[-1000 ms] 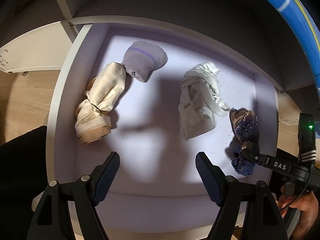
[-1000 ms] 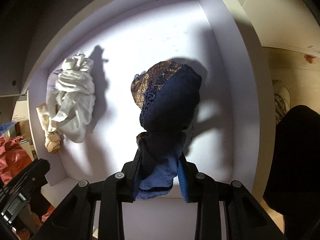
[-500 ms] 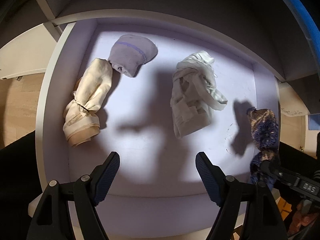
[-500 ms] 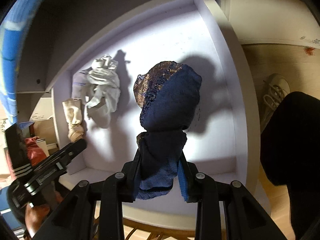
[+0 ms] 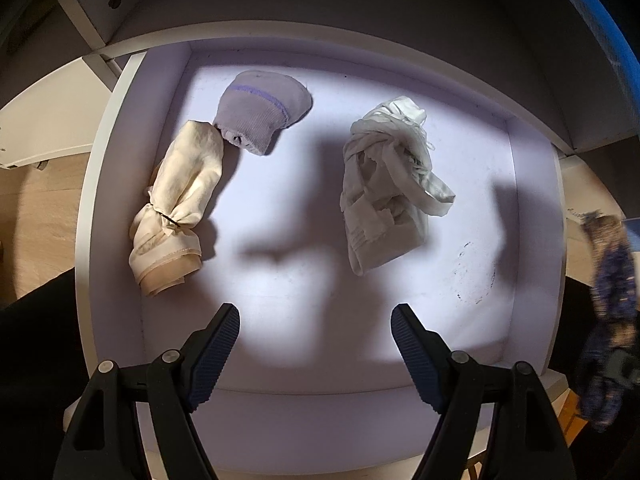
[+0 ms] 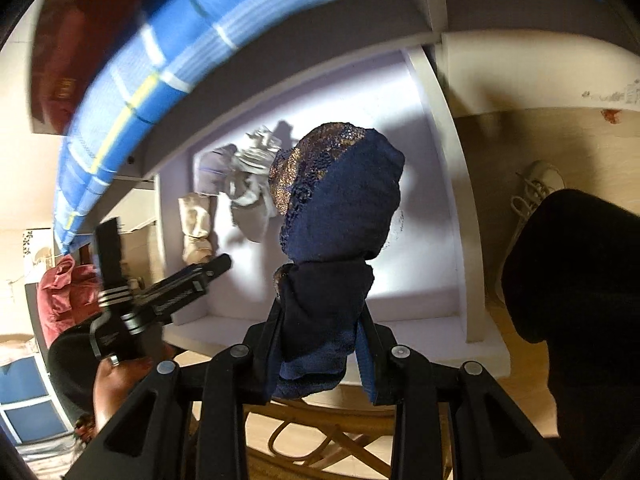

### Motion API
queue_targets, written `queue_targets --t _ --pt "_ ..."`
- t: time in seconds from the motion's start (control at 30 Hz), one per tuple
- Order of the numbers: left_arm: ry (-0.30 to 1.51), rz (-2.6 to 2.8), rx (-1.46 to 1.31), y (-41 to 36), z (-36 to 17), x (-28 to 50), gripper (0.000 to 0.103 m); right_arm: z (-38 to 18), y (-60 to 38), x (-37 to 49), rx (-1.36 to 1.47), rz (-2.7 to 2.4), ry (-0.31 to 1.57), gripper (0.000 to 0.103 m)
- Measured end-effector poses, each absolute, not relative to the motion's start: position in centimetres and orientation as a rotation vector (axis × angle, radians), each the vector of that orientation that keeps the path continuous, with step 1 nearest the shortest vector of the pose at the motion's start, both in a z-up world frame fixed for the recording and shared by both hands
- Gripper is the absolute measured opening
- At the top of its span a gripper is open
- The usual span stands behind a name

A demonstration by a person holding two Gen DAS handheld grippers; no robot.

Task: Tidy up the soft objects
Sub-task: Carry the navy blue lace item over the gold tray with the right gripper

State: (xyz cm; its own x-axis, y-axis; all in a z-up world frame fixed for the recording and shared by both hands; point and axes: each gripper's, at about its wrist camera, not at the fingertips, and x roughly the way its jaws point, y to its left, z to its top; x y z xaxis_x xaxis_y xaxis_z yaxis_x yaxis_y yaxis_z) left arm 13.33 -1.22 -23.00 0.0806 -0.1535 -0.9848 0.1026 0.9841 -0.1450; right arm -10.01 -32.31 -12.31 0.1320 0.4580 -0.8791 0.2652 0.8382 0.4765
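- Right claw is clamped on the lower end of a rolled navy blue fabric bundle with a gold lace patch, which sticks up and forward from between the fingers, hanging above the front lip of the shallow white drawer.
- Left claw is spread wide with nothing in it, hovering over the drawer's front half.
- Ahead and left of the left claw there's a cream rolled cloth tied with a band, and its far tip touches a grey rolled sock with a purple stripe. Ahead and right sits a loose white crumpled garment.
- My read: the navy roll is the piece in play, and the bare stretch of drawer floor right of the white garment looks like the natural slot.
- Tip: I'd bring it down low before letting go, lined up with the other rolls, so it doesn't unroll or flop onto the white one.
- Watch the drawer's right wall, since the roll is top-heavy.
- Keep the left claw clear of that side.
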Motion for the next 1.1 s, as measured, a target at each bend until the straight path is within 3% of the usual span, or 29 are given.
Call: queue_targets --t 0.7,1.1 --pt "1.474 -0.194 0.006 -1.6 -22.6 13.0 0.079 2.4 -30.2 -9.6 0.435 0.309 1.294 0.032" --pt "1.472 -0.200 -0.008 -1.7 -22.5 13.1 0.079 9.9 -29.3 -2.3 0.279 0.285 1.155 0.032"
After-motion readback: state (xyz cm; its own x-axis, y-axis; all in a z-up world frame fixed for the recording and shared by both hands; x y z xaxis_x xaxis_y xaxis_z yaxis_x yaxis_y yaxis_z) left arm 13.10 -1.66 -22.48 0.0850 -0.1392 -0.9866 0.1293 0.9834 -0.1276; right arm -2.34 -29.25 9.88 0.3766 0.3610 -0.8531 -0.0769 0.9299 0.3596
